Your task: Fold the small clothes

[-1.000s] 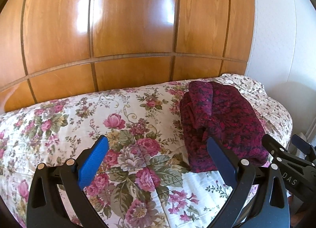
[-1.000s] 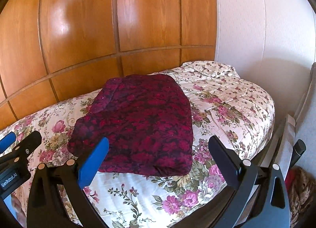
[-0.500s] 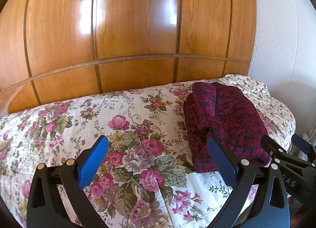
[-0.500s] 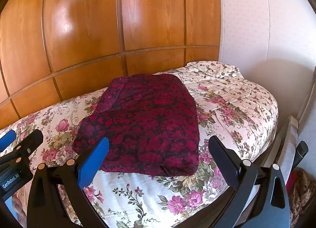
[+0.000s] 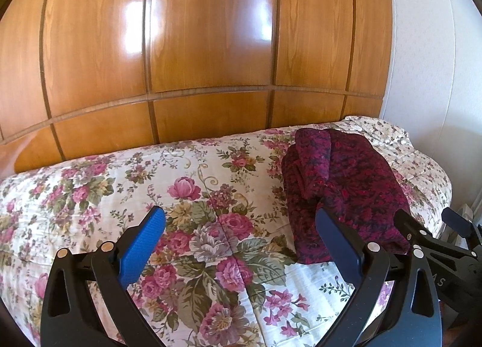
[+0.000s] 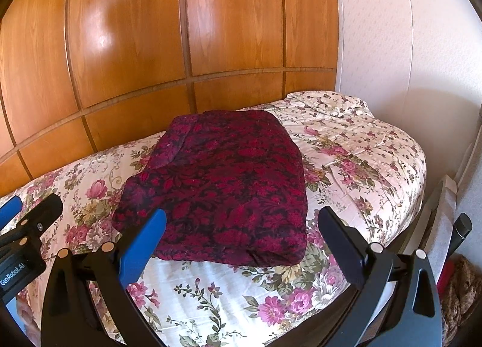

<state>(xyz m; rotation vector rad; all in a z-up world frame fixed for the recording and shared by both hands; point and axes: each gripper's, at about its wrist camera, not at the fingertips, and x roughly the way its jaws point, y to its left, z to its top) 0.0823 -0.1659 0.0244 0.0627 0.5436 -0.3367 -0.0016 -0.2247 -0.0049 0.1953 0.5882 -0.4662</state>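
A dark red patterned garment (image 6: 223, 184) lies folded in a thick rectangle on the floral bedspread (image 6: 346, 160). It also shows at the right of the left wrist view (image 5: 340, 187). My right gripper (image 6: 241, 238) is open and empty, held just short of the garment's near edge. My left gripper (image 5: 241, 238) is open and empty over bare bedspread (image 5: 120, 184), with the garment to its right. The right gripper's body shows at the right edge of the left wrist view (image 5: 433, 247).
A glossy wooden panelled wall (image 6: 180, 46) runs behind the bed. A white wall (image 6: 406, 46) stands at the right. The bed's right edge drops to a narrow gap with a white board (image 6: 442, 211) and a brown object (image 6: 461, 286).
Both grippers have drawn back and risen slightly from the garment. The garment lies unchanged. Both stay open.
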